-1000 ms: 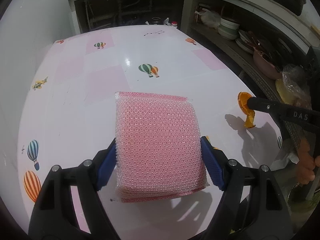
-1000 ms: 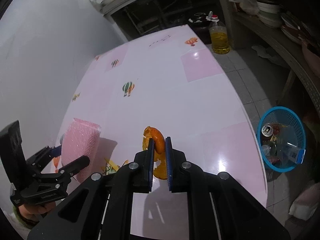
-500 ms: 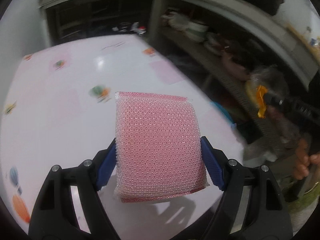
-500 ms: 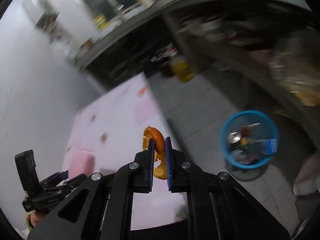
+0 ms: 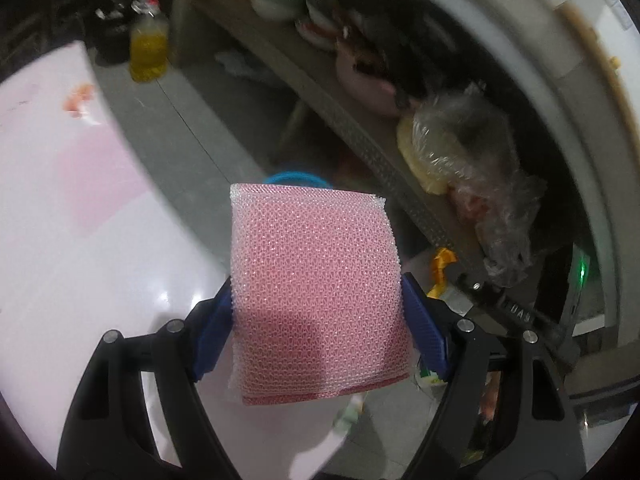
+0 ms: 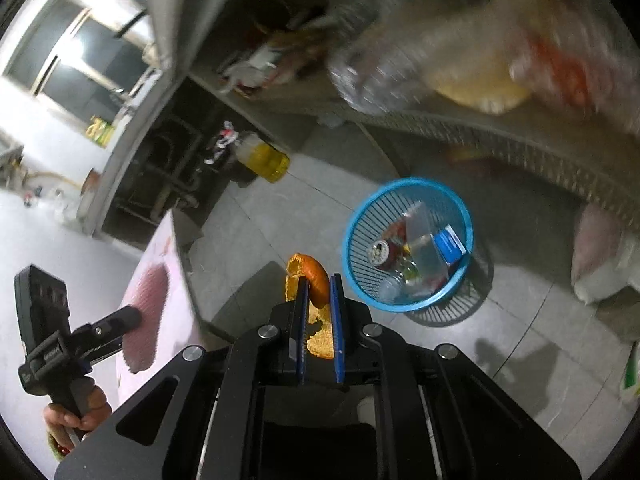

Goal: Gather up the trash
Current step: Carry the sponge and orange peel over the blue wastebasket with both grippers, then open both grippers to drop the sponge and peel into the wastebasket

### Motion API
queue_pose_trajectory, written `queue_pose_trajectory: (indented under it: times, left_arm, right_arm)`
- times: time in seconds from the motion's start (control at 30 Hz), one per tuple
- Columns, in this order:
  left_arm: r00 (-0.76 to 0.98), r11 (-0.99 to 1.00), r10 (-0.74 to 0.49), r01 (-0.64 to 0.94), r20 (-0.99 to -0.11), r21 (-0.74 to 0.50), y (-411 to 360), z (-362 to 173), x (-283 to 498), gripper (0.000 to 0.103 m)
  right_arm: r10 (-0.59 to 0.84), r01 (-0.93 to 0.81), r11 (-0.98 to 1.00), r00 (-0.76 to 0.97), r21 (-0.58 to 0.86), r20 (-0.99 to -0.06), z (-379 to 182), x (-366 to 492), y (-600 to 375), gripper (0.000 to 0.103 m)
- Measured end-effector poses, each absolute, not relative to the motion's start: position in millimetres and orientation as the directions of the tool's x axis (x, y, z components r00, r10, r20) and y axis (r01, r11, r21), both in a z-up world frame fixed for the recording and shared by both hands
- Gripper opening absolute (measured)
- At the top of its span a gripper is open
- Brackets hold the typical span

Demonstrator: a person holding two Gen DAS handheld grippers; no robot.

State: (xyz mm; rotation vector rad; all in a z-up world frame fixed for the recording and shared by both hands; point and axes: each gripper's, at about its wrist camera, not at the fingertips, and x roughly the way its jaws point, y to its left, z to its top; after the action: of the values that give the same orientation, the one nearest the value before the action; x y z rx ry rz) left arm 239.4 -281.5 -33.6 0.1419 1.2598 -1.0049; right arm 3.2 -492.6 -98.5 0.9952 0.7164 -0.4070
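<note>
- Over the floor, right tongs pinch an orange peel beside the blue basket.
- Left tongs clamp a pink scouring pad past the surface edge.

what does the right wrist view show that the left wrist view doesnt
Only the right wrist view shows the inside of the blue basket, already holding a can, a blue box and other litter, and a person's hand gripping the left claw's handle.

Only the left wrist view shows the pink scrub pad face-on, pressed between the left claw pads, hiding all but the basket's rim.

Both show the orange peel pinched in the right claw, the oil bottle on the floor, the pink table and the cluttered shelf.
</note>
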Motion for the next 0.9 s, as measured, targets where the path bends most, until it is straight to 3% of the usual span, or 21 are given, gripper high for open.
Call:
queue_pose_trajectory:
  times: [0.2, 0.27, 0.37, 0.6, 0.9]
  left_arm:
    - [-0.113, 0.613, -0.483, 0.665, -0.868, -0.427, -371, -88, 267, 0.077]
    - [-0.107, 0.627, -0.479, 0.653, -0.871, -0.425, -394, -99, 280, 0.082]
    - [-0.063, 0.659, -0.473, 0.637, -0.879, -0.4, -410, -109, 295, 0.083]
    - [-0.078, 0.627, -0.545, 0.624, -0.835, -0.467, -378, -93, 291, 0.083]
    - [0.012, 0.578, -0.6, 0.698, -0.8, -0.423, -316, -49, 246, 0.083]
  right_arm:
    - [0.045, 0.635, 0.381, 0.714, 0.672, -0.699, -154, 41, -537, 0.012]
    - [0.049, 0.638, 0.373, 0.712, 0.674, -0.701, -169, 60, -554, 0.015]
    - [0.063, 0.655, 0.356, 0.695, 0.666, -0.717, -203, 89, -574, 0.038]
    - [0.031, 0.709, 0.367, 0.637, 0.602, -0.77, -236, 91, -558, 0.04]
    - [-0.024, 0.703, 0.469, 0.616, 0.535, -0.787, -198, 56, -515, 0.04]
